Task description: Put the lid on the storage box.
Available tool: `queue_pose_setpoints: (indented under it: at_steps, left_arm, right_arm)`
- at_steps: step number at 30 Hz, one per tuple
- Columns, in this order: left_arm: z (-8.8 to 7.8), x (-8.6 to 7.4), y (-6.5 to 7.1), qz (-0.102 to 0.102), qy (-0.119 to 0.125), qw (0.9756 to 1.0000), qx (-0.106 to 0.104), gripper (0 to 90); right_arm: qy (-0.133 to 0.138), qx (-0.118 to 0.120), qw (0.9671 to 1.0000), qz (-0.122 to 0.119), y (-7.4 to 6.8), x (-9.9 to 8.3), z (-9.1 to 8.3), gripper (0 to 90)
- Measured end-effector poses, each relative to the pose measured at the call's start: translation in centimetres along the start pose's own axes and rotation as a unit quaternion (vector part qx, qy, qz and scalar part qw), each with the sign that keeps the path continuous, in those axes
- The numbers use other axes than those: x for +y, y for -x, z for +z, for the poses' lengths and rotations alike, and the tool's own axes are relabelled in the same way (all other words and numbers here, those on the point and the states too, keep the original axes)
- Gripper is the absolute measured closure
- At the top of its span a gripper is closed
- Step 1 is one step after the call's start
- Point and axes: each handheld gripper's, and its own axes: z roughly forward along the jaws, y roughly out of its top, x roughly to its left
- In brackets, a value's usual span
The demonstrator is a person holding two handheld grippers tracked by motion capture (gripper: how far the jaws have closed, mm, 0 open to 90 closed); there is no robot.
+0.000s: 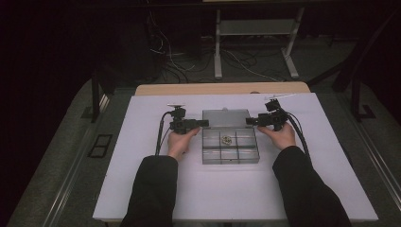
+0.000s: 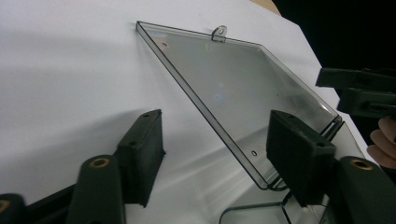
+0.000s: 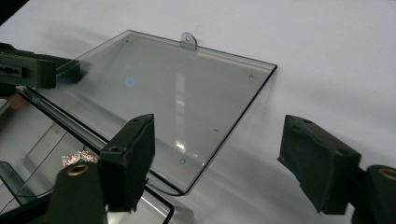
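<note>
The clear plastic box with small compartments (image 1: 230, 144) is sitting mid-frame on the white tabletop (image 1: 142, 189), its clear lid (image 1: 225, 118) lying open. Both grippers, left (image 1: 204, 123) and right (image 1: 249, 121), are straddling the lid's side edges, fingers half open, holding nothing. Next, I think, they squeeze and swing it shut.

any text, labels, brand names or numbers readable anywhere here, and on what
None: no readable text in any of the three views.
The clear compartment box and its open lid are plain, with no label or print.
The small silvery item in the box is too small to show any marking.
The left tool and the right tool are plain black, with no brand visible.
The white table cover carries nothing written.
</note>
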Motion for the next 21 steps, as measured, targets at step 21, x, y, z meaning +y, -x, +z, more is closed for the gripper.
queue_pose_setpoints:
  at_steps: [21]
  left_arm:
    - [0.34,-0.33,-0.03,-0.018,0.018,0.9986,-0.047,57.0]
  right_arm:
    - [-0.010,0.028,0.9995,0.013,-0.31,-0.36,0.76,36.1]
